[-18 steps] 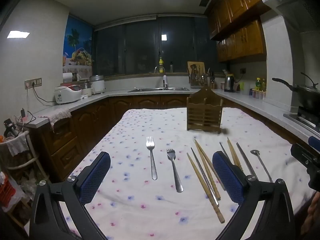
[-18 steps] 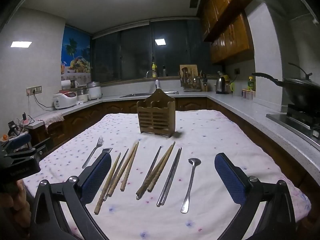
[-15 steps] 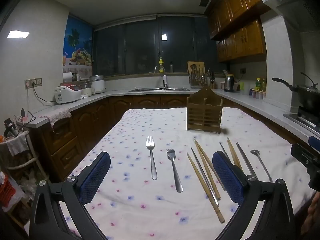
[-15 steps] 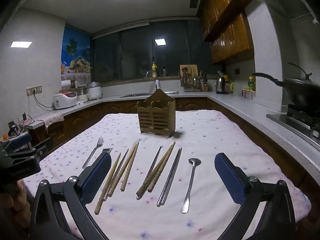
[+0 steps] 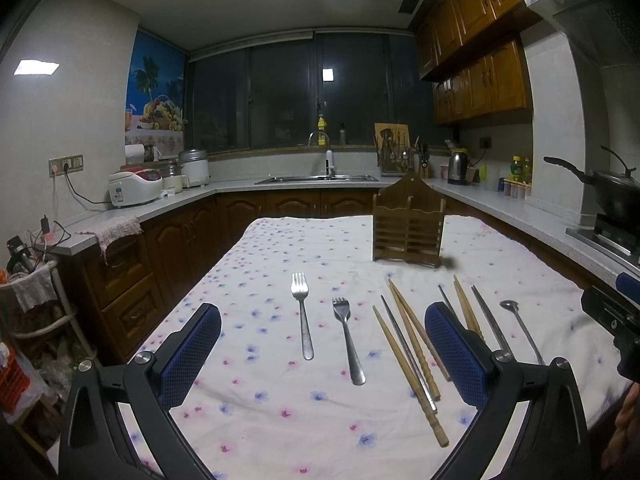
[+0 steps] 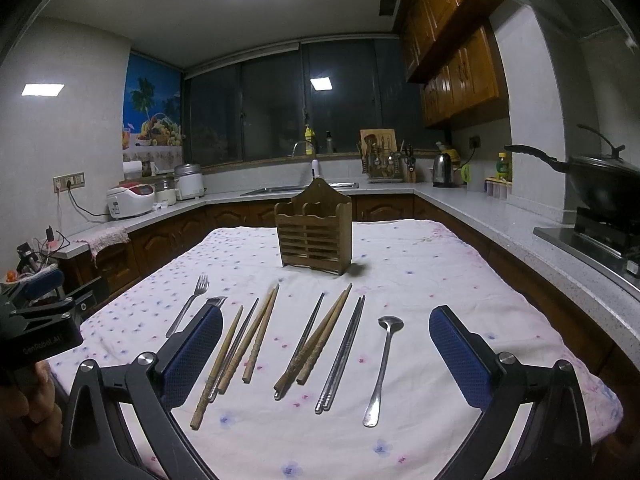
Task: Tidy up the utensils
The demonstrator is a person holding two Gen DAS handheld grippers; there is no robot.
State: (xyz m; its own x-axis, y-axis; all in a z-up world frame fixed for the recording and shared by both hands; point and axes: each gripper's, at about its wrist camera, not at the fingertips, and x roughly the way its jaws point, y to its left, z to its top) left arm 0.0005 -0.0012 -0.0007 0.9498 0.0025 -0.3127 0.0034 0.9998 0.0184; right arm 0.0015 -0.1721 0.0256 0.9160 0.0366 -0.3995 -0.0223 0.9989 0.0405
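A wooden utensil holder [image 5: 408,228] [image 6: 314,236] stands upright at the far middle of the table. Two metal forks [image 5: 303,316] [image 5: 350,344] lie side by side in the left wrist view. Wooden chopsticks [image 6: 256,340] and metal chopsticks [image 6: 342,356] lie in a row, with a metal spoon [image 6: 382,364] at the right. My left gripper [image 5: 322,356] is open and empty above the near edge, in front of the forks. My right gripper [image 6: 326,358] is open and empty in front of the chopsticks and spoon.
The table has a white floral cloth [image 5: 280,396]. Kitchen counters run around it, with a sink [image 5: 316,178] at the back, rice cookers [image 5: 134,186] at the left and a wok [image 6: 600,184] on the stove at the right.
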